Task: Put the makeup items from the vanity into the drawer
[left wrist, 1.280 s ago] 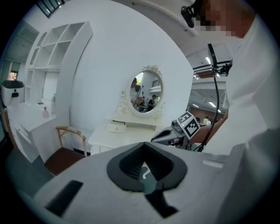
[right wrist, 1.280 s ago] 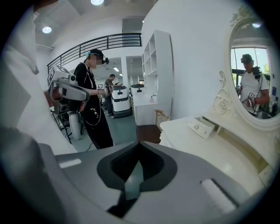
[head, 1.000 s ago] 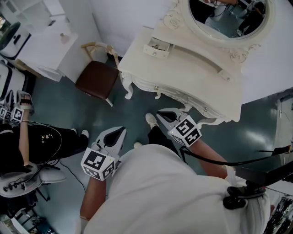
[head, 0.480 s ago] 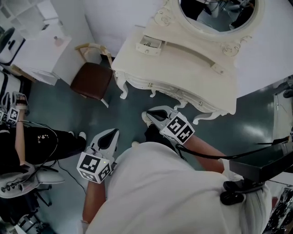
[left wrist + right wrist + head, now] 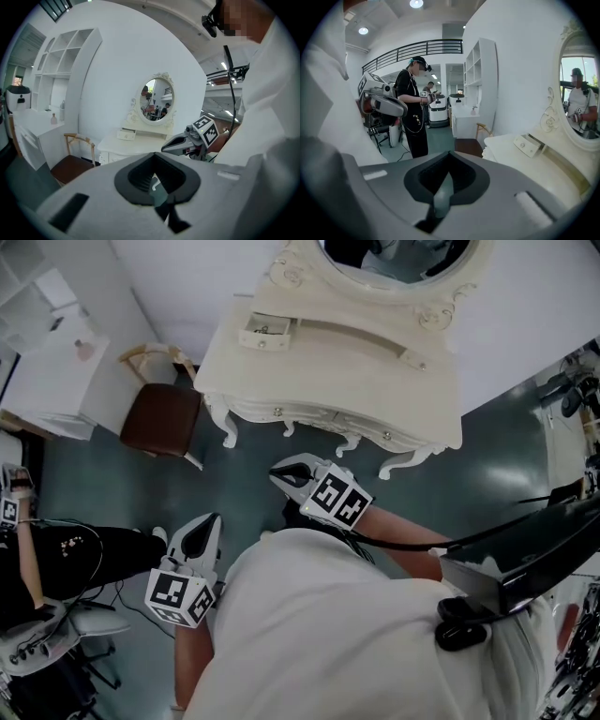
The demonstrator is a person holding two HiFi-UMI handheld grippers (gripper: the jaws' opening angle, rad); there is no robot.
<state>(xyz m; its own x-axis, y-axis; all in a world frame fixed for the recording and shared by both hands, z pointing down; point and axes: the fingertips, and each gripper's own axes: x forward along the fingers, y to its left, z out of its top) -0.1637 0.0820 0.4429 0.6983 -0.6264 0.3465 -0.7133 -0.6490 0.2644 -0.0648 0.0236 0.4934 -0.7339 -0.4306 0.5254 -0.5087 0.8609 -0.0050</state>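
2 grey handheld grippers hang over the dark teal floor [image 5: 246, 486], the left gripper [image 5: 208, 523] and the right gripper [image 5: 278, 472] each clenched tip to tip on nothing. Ahead stands the cream carved vanity table [image 5: 375, 390] with its oval mirror [image 5: 394, 259]; the right gripper is near its front legs, the left well apart. 1 small cream drawer [image 5: 262, 329] at the top's left rear stands partly open, its contents too small to tell, and a brown-seated wooden chair [image 5: 159, 418] sits just beside the vanity's left end.

Staged bedroom corner in lab hall; white vanity [image 5: 319, 371], oval mirror [image 5: 157, 99], chair [image 5: 159, 418]; mezzanine railing [image 5: 417, 48]
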